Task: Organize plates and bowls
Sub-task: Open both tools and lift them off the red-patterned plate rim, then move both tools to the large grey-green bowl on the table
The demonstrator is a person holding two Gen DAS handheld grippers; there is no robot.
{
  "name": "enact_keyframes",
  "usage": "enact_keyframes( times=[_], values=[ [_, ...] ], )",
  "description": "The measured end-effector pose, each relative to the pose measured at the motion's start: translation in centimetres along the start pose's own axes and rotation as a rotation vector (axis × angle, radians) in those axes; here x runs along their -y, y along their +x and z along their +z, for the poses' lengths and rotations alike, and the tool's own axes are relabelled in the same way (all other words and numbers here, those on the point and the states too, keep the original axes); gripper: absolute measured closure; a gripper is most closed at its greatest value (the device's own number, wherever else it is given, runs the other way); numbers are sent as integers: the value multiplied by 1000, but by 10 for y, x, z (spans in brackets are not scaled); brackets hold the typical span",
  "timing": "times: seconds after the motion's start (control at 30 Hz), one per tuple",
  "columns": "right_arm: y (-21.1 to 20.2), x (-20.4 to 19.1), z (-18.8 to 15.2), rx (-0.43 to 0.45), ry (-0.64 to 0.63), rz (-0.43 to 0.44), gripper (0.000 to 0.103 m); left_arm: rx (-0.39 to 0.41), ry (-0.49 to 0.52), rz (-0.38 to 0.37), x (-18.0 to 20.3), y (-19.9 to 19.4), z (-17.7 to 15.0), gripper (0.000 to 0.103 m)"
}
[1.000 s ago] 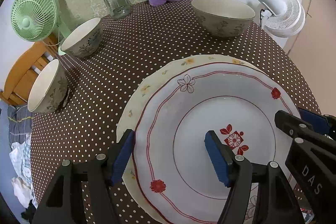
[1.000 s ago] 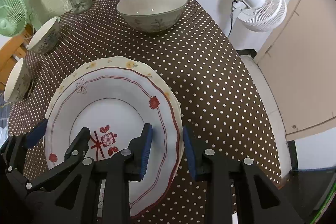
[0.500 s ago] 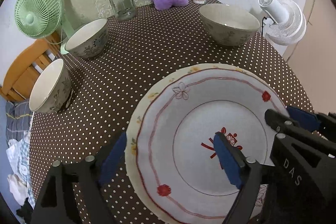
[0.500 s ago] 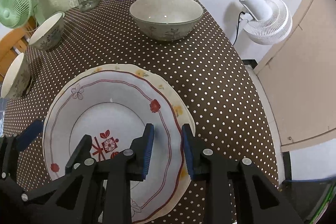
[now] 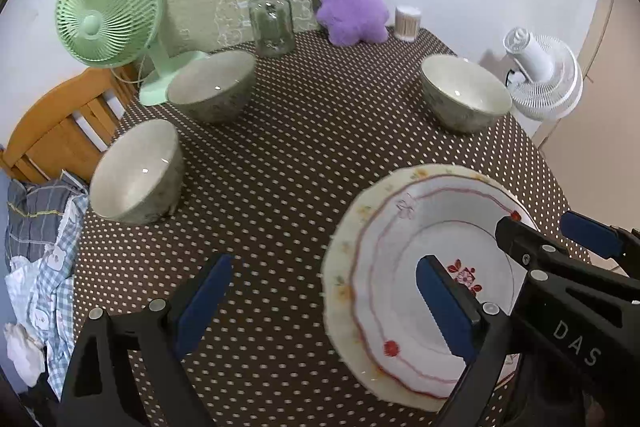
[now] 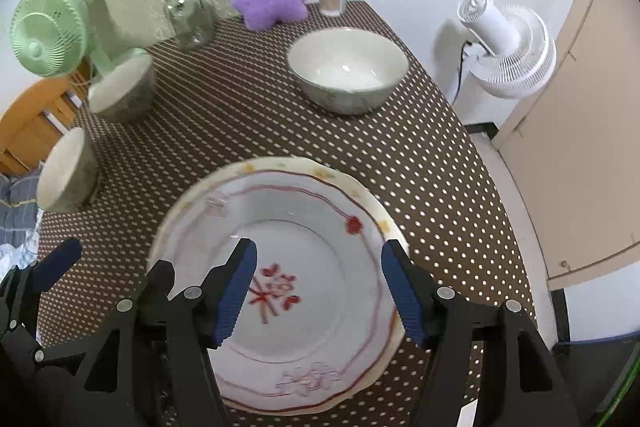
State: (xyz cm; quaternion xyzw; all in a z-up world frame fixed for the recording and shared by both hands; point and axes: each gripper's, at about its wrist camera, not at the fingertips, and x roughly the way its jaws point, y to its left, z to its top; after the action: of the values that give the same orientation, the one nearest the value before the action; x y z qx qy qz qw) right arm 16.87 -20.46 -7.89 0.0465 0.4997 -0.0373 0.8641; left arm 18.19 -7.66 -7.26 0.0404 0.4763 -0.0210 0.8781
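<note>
- Two plates stacked near the front edge of the polka-dot surface (image 6: 420,155): red-trim plate (image 6: 304,291) sits on the yellow-flower plate (image 6: 320,171).
- Left gripper (image 5: 320,301): jaws wide, holding nothing; one finger hangs above the cloth left of the stack, the other above the plates.
- Right gripper (image 6: 318,291): jaws wide, empty, both fingers hanging over the stack.
- Three bowls apart from the stack: large bowl (image 6: 347,71) back right, second bowl (image 5: 211,91) back left, third bowl (image 5: 138,171) at the left edge.
- Rear: glass jar (image 5: 271,19), purple plush (image 5: 351,11), green fan (image 5: 106,9). White fan (image 6: 508,47) is off the surface, right.
</note>
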Motion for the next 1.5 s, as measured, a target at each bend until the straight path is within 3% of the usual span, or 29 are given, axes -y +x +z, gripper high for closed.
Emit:
enact_keyframes(
  times=[0.63,1.13,1.5],
  values=[
    [-36,-98,16,109,-31,20,35,62,-58,4,-100,-25,14,9],
    [-12,-190,37,123,-64,76,35,49,-123,86,-181,7,29,23],
    [26,-232,60,116,-72,108,35,57,-124,118,-216,38,37,29]
  ],
)
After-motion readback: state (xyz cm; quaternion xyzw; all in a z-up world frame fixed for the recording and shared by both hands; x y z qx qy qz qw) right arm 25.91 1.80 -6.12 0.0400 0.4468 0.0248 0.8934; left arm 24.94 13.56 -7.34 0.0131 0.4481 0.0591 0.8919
